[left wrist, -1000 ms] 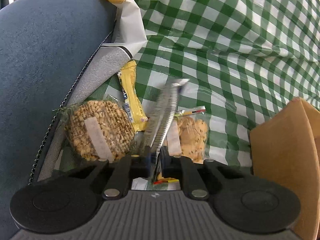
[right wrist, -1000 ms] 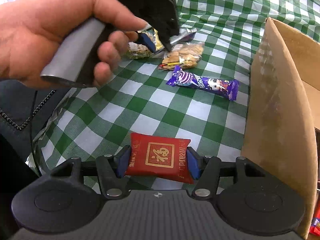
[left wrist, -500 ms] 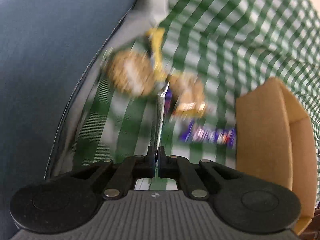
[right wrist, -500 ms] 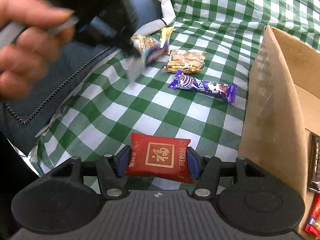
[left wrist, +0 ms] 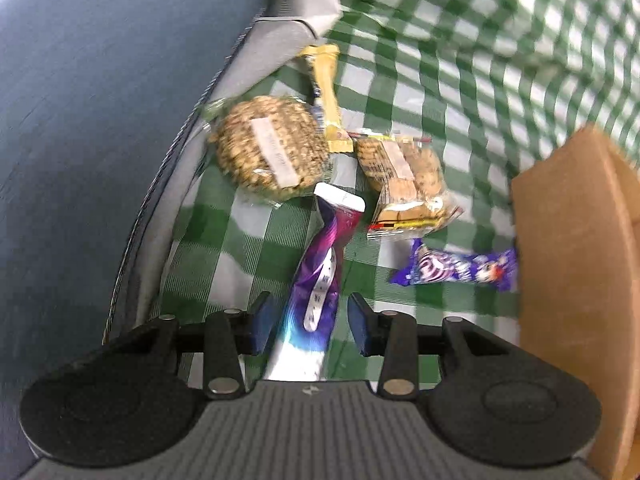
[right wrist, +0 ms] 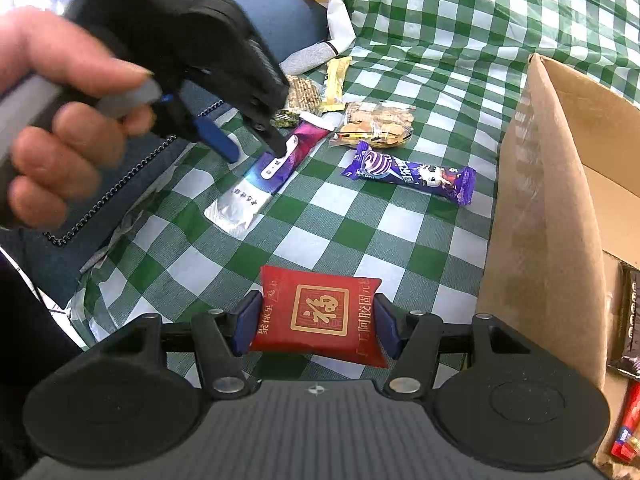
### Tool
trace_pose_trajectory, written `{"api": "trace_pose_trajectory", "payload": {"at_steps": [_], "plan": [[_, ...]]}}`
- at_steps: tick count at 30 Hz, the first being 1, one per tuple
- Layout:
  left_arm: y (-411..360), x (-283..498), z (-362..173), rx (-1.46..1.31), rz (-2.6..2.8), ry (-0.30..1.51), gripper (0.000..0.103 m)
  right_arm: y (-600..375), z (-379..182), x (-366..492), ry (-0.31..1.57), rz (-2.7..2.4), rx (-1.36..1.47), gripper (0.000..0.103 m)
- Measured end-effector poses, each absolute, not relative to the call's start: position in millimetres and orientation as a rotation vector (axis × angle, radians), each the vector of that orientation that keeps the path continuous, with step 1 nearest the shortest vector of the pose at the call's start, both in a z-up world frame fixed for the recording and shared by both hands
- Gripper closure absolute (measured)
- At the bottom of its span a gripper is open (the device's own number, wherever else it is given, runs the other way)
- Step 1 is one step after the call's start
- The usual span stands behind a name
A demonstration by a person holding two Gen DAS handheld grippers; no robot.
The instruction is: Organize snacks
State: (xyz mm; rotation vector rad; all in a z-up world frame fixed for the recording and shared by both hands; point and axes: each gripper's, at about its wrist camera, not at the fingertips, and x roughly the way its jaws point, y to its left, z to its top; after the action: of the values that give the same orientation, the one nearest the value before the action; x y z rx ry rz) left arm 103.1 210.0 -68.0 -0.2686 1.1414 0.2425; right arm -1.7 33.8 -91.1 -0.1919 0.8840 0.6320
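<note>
A long purple-and-silver sachet (left wrist: 316,292) (right wrist: 272,172) lies flat on the green checked cloth (right wrist: 304,240). My left gripper (left wrist: 311,329) (right wrist: 256,150) hovers over it with its jaws opening; the sachet sits between the pads, which do not press on it. My right gripper (right wrist: 316,326) is shut on a red packet with a gold emblem (right wrist: 320,316), held just above the cloth. A purple chocolate bar (left wrist: 456,270) (right wrist: 408,172) lies near the cardboard box (left wrist: 576,260) (right wrist: 548,208).
Beyond the sachet lie a round seed cake (left wrist: 268,148), a yellow bar (left wrist: 328,96) and a bag of cookies (left wrist: 404,172) (right wrist: 376,124). A blue jacket (left wrist: 100,120) borders the cloth on the left. Inside the box are a dark packet (right wrist: 632,320) and a red one (right wrist: 628,436).
The left gripper carried the sachet away from the snack pile toward the near side, and its jaws have parted, leaving the sachet on the cloth. The right gripper kept still with the red packet.
</note>
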Motion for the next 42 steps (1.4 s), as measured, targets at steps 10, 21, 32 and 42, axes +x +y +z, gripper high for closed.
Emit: {"api": "trace_pose_trajectory", "payload": {"at_steps": [10,21,32,42], "plan": [[189.8,119.4,-90.1,-0.076,0.228,1.201,0.073,34.2,-92.3,-2.4,0.887,0.653,-0.201,0.041],[194.2,109.7,-65.8,-0.162,0.202,1.094,0.096,32.3,-90.5,-3.3,0.862,0.647,-0.19,0.042],[196.6,75.3,-17.9,-0.211,0.177,0.899,0.096,19.8,-58.3,-16.0,0.71,0.637,-0.124,0.042],[186.0,40.4,23.4,-0.233,0.188,0.693,0.096,-18.9,3.3,-19.5,0.632,0.633,0.038,0.042]]}}
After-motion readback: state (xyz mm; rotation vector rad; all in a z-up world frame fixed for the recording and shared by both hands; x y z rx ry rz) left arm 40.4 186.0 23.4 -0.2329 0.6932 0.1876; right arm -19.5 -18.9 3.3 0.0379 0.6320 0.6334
